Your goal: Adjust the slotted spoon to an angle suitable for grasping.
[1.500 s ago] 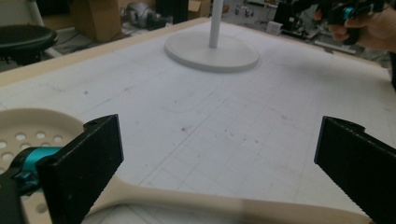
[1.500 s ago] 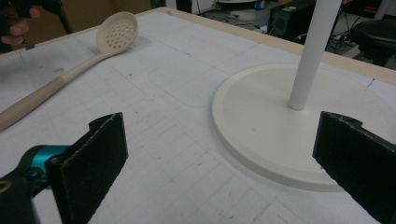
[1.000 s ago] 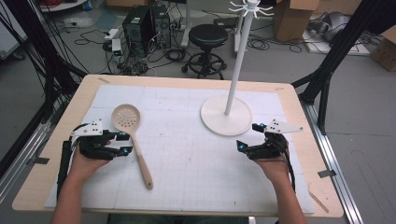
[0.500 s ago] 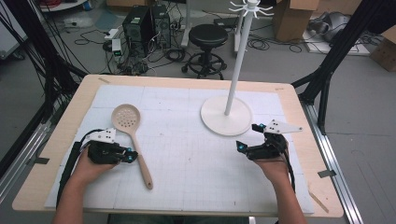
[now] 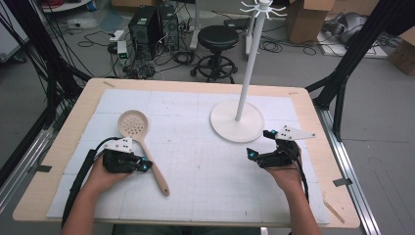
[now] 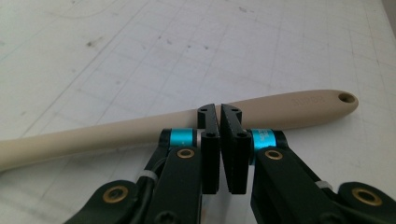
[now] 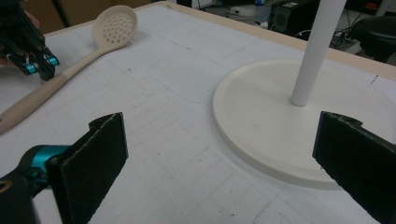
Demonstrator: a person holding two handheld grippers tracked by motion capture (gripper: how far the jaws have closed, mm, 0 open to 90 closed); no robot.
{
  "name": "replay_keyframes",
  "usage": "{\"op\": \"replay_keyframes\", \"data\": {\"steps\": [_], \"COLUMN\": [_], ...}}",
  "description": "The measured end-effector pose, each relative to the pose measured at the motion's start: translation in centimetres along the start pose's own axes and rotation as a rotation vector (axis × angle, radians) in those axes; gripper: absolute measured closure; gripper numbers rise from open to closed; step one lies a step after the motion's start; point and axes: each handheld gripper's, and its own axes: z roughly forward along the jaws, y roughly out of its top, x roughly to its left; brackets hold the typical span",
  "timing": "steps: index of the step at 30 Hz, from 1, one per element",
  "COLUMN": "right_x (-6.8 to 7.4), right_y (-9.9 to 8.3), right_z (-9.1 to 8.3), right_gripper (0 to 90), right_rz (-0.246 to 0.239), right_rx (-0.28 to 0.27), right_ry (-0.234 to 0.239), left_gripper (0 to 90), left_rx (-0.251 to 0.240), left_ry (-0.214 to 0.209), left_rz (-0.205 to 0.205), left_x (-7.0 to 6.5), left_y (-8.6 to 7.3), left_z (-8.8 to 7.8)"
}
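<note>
Beige plastic slotted spoon [image 5: 142,147] lies flat on bench, handle crosswise just past left gripper [image 6: 219,112] — jaws clenched, nothing between them, touching or not: can't tell. Right gripper [image 7: 219,154] well apart, jaws spread wide.

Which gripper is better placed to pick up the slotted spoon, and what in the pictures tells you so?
Probably the left. The left gripper sits right at the spoon handle, jaws shut, so it must open first. The right gripper is open but lies across the table beside the stand.
</note>
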Motion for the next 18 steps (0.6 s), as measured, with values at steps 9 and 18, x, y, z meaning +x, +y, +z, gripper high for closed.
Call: {"op": "replay_keyframes", "data": {"steps": [9,18], "right_x": [0.1,0.0], "right_y": [0.0,0.0], "right_z": [0.2,0.1], "right_gripper": [1.9,1.9], "right_rz": [-0.002,0.001], "right_rx": [0.005,0.0], "right_ry": [0.0,-0.006], "left_gripper": [86.5,89.5], "left_rx": [0.021,0.012], "left_ry": [0.009,0.014], "left_rz": [0.055,0.06], "left_x": [-1.0,-0.9], "left_y": [2.8,3.1], "left_z": [3.7,3.5]}}
